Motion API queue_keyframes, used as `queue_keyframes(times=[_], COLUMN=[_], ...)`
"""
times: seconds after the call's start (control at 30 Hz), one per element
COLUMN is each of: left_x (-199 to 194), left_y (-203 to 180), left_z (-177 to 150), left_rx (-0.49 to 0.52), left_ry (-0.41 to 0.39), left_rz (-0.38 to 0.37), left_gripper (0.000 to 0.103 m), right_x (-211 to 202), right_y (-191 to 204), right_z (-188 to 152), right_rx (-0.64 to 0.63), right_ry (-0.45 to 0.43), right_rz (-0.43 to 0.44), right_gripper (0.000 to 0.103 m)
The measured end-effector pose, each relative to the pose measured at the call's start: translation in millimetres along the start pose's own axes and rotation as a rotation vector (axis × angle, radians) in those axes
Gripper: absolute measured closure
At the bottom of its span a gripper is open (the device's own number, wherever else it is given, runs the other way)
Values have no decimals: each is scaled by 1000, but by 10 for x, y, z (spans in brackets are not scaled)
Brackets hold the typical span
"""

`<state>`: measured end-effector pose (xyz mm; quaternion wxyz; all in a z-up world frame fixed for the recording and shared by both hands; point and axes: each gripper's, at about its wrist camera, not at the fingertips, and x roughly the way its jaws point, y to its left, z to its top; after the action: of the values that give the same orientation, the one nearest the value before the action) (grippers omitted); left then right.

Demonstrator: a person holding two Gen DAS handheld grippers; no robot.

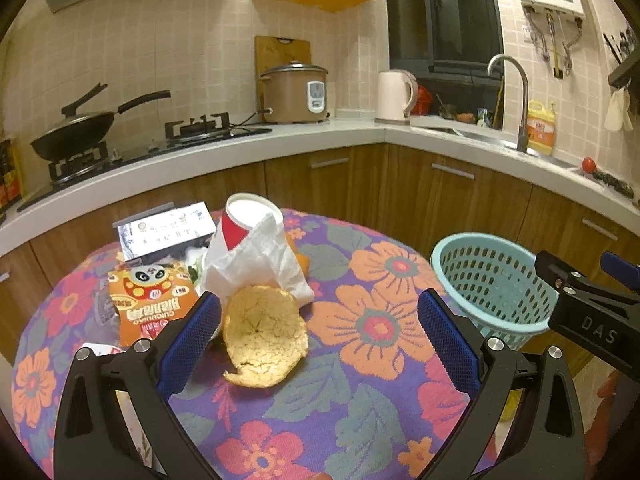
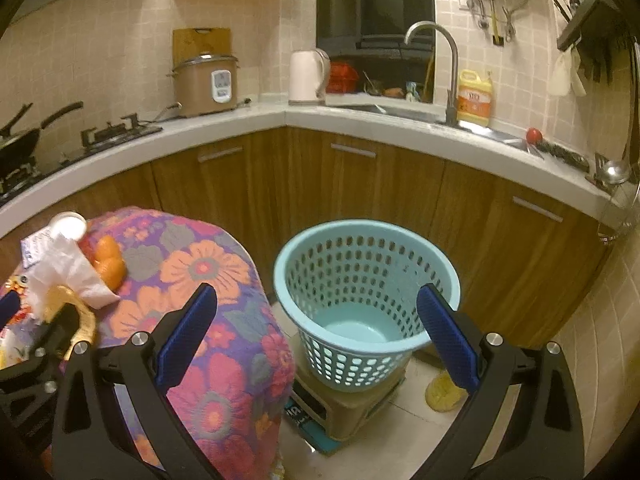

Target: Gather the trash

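1. We find the left claw (image 1: 320, 332) released, its blue pads spread wide and gripping nothing, low over the flower-patterned cloth (image 1: 372, 360) that covers the worktop.
2. Between its fingers, close against the left pad, lies a piece of orange peel (image 1: 264, 336), pith side up, resting on the cloth.
3. Just beyond the peel we note a crumpled white tissue (image 1: 264, 264) draped against a tipped red-and-white paper cup (image 1: 248, 220); the peel's far edge touches the tissue.
4. Left of these lie an orange snack wrapper (image 1: 148, 296) and, behind it, a small white printed box (image 1: 164, 236).
5. In the right wrist view, whole oranges (image 2: 108, 264) sit behind the tissue.
6. The right claw (image 2: 316, 328) is likewise released and empty, held off the worktop's right edge and facing a light-blue perforated basket (image 2: 400, 256).
7. The basket stands on a low stool (image 2: 352, 412) on the floor, just beside the worktop. We see nothing inside it.
8. A yellowish scrap (image 2: 440, 396) lies on the floor tiles beside the stool; we cannot tell what it is.
9. Farthest off runs the kitchen counter (image 1: 320, 132) with a rice cooker (image 1: 296, 92), kettle (image 1: 396, 96) and sink tap (image 1: 516, 96).
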<state>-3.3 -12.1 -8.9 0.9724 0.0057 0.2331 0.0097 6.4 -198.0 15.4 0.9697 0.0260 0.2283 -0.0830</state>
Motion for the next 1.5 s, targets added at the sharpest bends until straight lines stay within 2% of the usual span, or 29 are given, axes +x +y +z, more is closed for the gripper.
queue_keyframes(times=[0.2, 0.43, 0.67, 0.83, 0.93, 1.03, 1.13, 1.3, 1.43, 1.5], left_x=[-155, -489, -821, -904, -878, -806, -632, -419, -294, -266], left_y=[84, 306, 1184, 1725, 1857, 1856, 1755, 1645, 1627, 1635], left_z=[80, 171, 70, -118, -208, -301, -365, -421, -449, -460], left_rx=[-14, 2, -99, -190, -227, -243, -244, -224, -229, -231], left_ry=[-11, -13, 109, 204, 251, 287, 327, 358, 389, 394], left_rz=[18, 86, 186, 170, 105, 31, 2, 25, 20, 22], left_gripper=[7, 7, 8, 9, 8, 9, 9, 13, 23, 24], right_x=[-172, -301, -399, -354, -325, -194, -10, 266, 378, 414], right_y=[51, 270, 832, 1220, 1412, 1610, 1727, 1825, 1874, 1904], right_z=[81, 98, -56, -182, -229, -270, -288, -318, -288, -273], right_rx=[-2, -20, -103, -171, -196, -228, -248, -259, -266, -272], right_ry=[-21, 15, 73, 133, 161, 197, 240, 293, 317, 325], right_rz=[5, 92, 277, 390, 446, 471, 483, 505, 510, 515], right_gripper=[8, 8, 8, 8, 8, 10, 11, 11, 11, 11])
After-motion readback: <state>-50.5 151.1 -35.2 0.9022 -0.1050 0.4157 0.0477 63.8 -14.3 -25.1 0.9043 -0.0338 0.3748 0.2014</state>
